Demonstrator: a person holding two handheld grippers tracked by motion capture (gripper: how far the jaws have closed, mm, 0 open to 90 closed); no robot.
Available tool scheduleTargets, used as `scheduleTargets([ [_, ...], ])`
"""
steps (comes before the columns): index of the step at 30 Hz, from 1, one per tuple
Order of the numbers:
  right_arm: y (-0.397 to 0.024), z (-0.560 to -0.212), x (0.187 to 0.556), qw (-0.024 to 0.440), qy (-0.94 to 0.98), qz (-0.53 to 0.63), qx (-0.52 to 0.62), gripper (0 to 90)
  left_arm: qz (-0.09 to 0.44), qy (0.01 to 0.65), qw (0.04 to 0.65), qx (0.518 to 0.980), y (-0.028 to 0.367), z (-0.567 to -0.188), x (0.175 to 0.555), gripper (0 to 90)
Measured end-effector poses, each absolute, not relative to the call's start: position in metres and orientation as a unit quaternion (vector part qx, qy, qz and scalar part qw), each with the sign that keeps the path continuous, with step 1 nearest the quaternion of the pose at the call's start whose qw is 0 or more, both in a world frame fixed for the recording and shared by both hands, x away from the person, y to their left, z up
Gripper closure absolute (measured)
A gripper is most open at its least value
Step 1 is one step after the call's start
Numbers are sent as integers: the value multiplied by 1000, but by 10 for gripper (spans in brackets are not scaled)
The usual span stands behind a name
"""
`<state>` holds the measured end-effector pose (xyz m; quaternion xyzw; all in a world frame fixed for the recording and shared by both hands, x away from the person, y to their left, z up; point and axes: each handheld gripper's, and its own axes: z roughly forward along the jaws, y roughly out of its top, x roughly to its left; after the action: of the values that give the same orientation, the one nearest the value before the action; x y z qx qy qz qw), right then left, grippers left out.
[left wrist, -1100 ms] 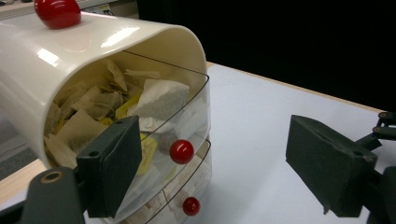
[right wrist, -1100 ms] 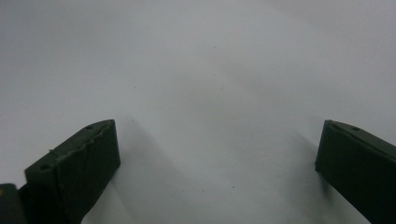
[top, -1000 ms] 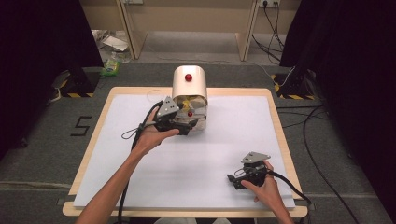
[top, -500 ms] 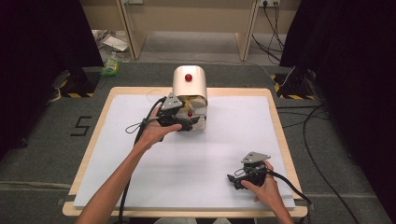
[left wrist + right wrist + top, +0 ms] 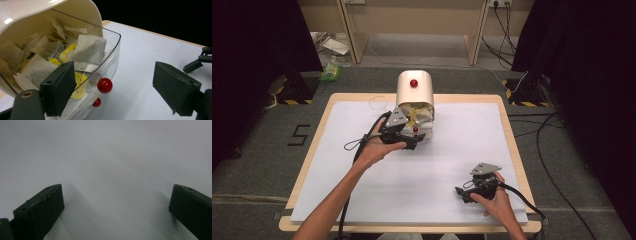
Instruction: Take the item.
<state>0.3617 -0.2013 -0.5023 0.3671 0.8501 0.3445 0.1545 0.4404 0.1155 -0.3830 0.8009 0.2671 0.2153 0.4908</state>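
A cream dome-shaped dispenser [image 5: 414, 92] with a red knob on top stands at the table's far middle. Its clear front flap [image 5: 110, 62] is swung out and shows several tea bags [image 5: 88, 50] with yellow tags. A small red knob [image 5: 104, 85] sits on the flap's front. My left gripper [image 5: 408, 138] is at the flap, open [image 5: 117, 93], with the red knob between its jaws and the left jaw against the clear wall. My right gripper [image 5: 464, 192] rests low on the table's near right, open [image 5: 116, 207] over bare white surface.
The white table [image 5: 462, 150] has a wooden rim. A clear ring-like object [image 5: 377, 103] lies at the far left of the table. Cables trail from both grippers. The right gripper's linkage [image 5: 200, 60] shows far off in the left gripper view.
The left gripper has shifted slightly toward the person's side, and the flap's red knob has come forward and down with it. The right gripper has stayed put.
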Motion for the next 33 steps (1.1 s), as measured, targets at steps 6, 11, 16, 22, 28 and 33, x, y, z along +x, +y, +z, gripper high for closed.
scheduleTargets([
  [6, -201, -502, 362, 154, 850, 344, 367, 4, 219, 266, 494, 798, 117, -385, 430, 191],
  [11, -201, -502, 362, 154, 850, 344, 367, 4, 216, 268, 497, 796, 118, -386, 425, 200],
  [16, -201, -502, 362, 155, 850, 344, 367, 4, 216, 270, 499, 795, 120, -388, 419, 206],
  [22, -201, -502, 362, 155, 850, 344, 366, 4, 219, 264, 498, 797, 122, -389, 412, 222],
  [28, -201, -502, 362, 155, 850, 344, 367, 4, 216, 260, 496, 799, 122, -390, 408, 228],
  [33, -201, -502, 362, 155, 850, 344, 366, 4, 215, 256, 495, 802, 122, -391, 404, 228],
])
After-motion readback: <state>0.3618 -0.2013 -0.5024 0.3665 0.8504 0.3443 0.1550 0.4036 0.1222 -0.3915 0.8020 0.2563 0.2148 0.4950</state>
